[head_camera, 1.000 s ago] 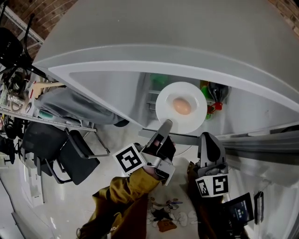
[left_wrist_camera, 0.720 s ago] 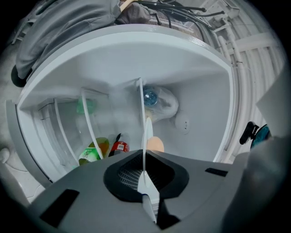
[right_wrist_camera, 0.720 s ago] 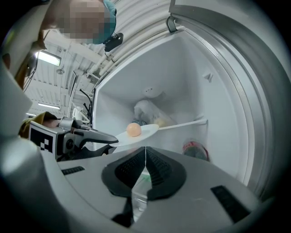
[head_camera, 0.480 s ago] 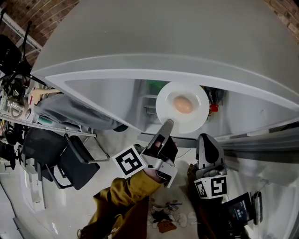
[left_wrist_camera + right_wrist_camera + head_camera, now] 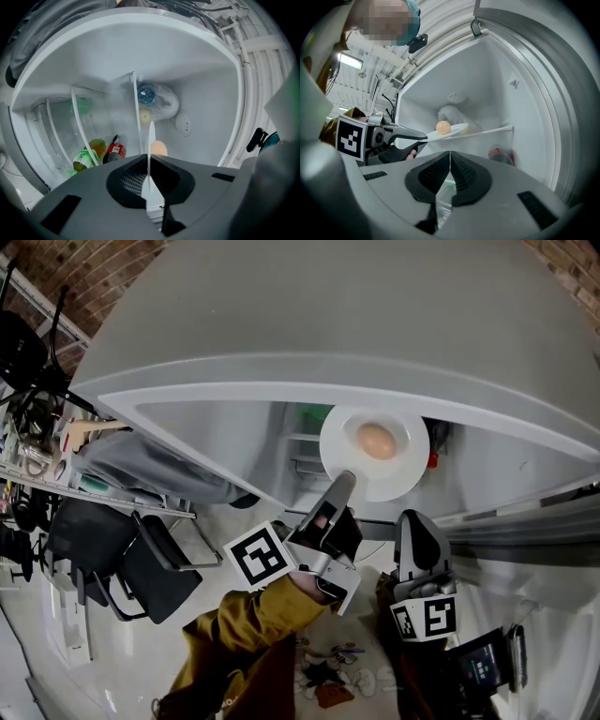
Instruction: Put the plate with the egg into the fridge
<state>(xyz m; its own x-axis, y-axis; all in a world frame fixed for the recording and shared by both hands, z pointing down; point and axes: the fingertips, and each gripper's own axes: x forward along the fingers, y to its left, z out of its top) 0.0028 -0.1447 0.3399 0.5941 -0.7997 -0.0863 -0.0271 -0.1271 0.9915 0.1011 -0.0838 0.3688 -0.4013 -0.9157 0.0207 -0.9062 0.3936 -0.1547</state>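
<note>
You are carrying the plate (image 5: pixel 398 474) slightly higher and further right than a second ago. Your left gripper (image 5: pixel 342 479) is clamping its near rim, holding it level with the egg (image 5: pixel 376 441) on top, in the open fridge (image 5: pixel 206 93) by a glass shelf (image 5: pixel 487 132). Your right gripper (image 5: pixel 419 521) is hanging below, jaws together on nothing.

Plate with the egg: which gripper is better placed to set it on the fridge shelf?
Left. The left gripper grips the plate by its rim, egg on top, just at the open fridge. The right gripper is shut on nothing, farther back.
</note>
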